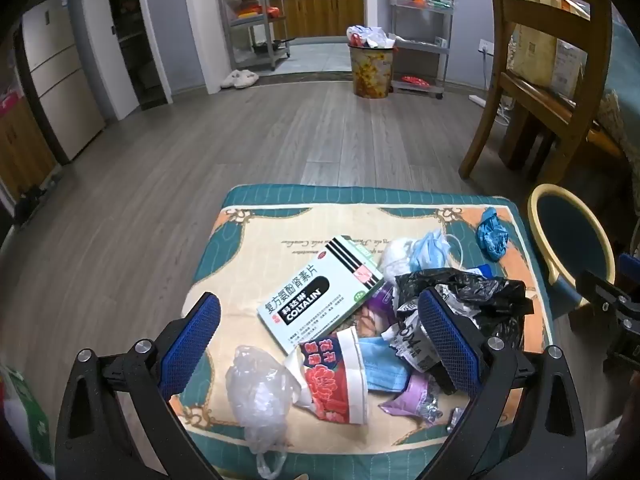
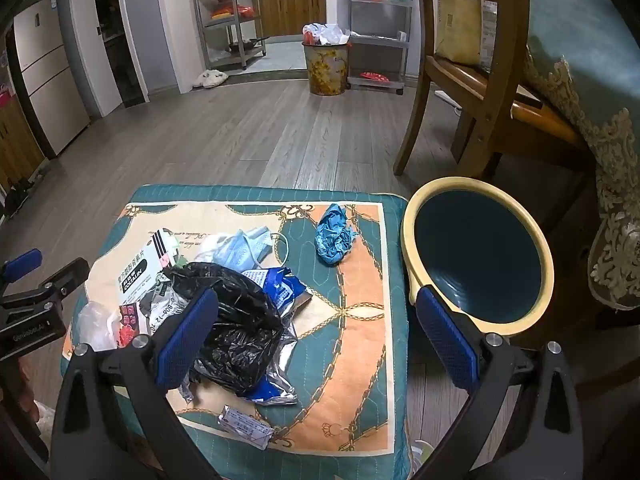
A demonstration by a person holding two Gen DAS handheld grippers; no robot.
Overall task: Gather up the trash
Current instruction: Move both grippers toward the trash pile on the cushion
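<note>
Two grippers hang over a patterned cushion (image 2: 352, 320) strewn with trash, both tilted downward with their blue pads spread wide and nothing between them pinched. The left gripper (image 1: 320, 344) frames the near-left part of the heap: a white medicine box (image 1: 320, 296) lies flat at the middle, a clear bag (image 1: 260, 396) sits crumpled just beside the left pad, and a red floral wrapper (image 1: 336, 376) lies between the bag and a blue mask (image 1: 380, 368). A purple wrapper (image 1: 412, 396) rests near the right pad.

The right gripper (image 2: 316, 340) hovers over the cushion's near-right part. Its left pad sits in front of a black bag (image 2: 236, 320), which lies on top of a blue foil pouch (image 2: 280, 292). A small silver packet (image 2: 246, 426) lies alone at the near edge. Further back, a second mask (image 2: 244, 248) rests against the medicine box, and a blue glove (image 2: 334, 238) lies crumpled well apart from the heap, toward the far right.

A bin (image 2: 544, 264) with a cream rim stands just beside the cushion's right edge, its dark inside showing nothing in it. Behind it a wooden chair (image 2: 480, 92) stands on the grey floor (image 2: 240, 132). Far across the room a floral wastebasket (image 2: 326, 68) stands stuffed with rubbish.
</note>
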